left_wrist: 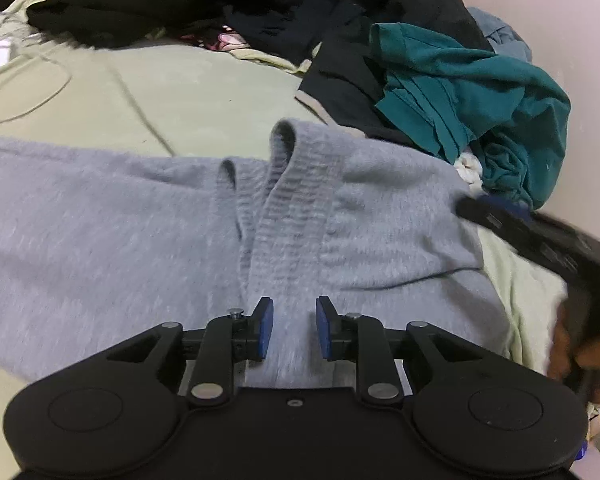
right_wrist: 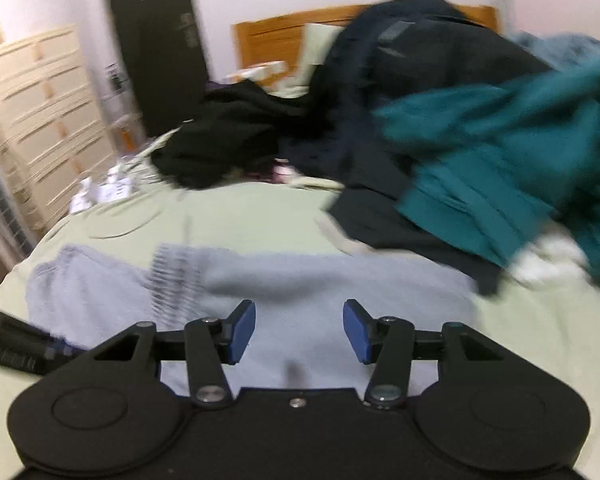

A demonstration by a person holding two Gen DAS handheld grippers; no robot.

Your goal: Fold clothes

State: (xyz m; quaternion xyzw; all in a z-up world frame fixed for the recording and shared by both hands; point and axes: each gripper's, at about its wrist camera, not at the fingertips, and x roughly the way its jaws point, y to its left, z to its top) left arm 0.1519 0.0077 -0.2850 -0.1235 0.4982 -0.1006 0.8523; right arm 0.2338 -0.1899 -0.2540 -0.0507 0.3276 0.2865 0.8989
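Left wrist view: nearest the lens, the left gripper (left_wrist: 294,330) hangs over the grey sweater (left_wrist: 148,216) with its blue pads a narrow gap apart. Only knit shows through that gap, below the pads, and nothing is pinched, so the jaws stand slightly open and empty. The sweater lies spread flat on the pale green bedsheet (left_wrist: 180,88), its long axis running left to right across the view. A ribbed band (left_wrist: 296,184), which could be a collar or a cuff, runs away from the gripper toward the far side, straight ahead of the pads. At the right edge the right gripper (left_wrist: 472,210) comes in as a dark, blurred bar with its tip at the sweater's right end; its jaws cannot be read here. Beyond lie a teal garment (left_wrist: 480,92) and a heap of dark clothes (left_wrist: 180,4).

Right wrist view: closest in, the right gripper (right_wrist: 299,330) holds its pads apart by a moderate gap, empty, with the sweater (right_wrist: 300,284) just beneath and ahead. The cloth stretches off to the left, where its ribbing (right_wrist: 176,280) shows, blurred. The left gripper (right_wrist: 16,344) enters low at the left edge.

Judging from this, each gripper sits over its own end of the sweater, the left over the ribbed middle and the right at the right-hand end. A fold would likely carry cloth along that left-right axis.
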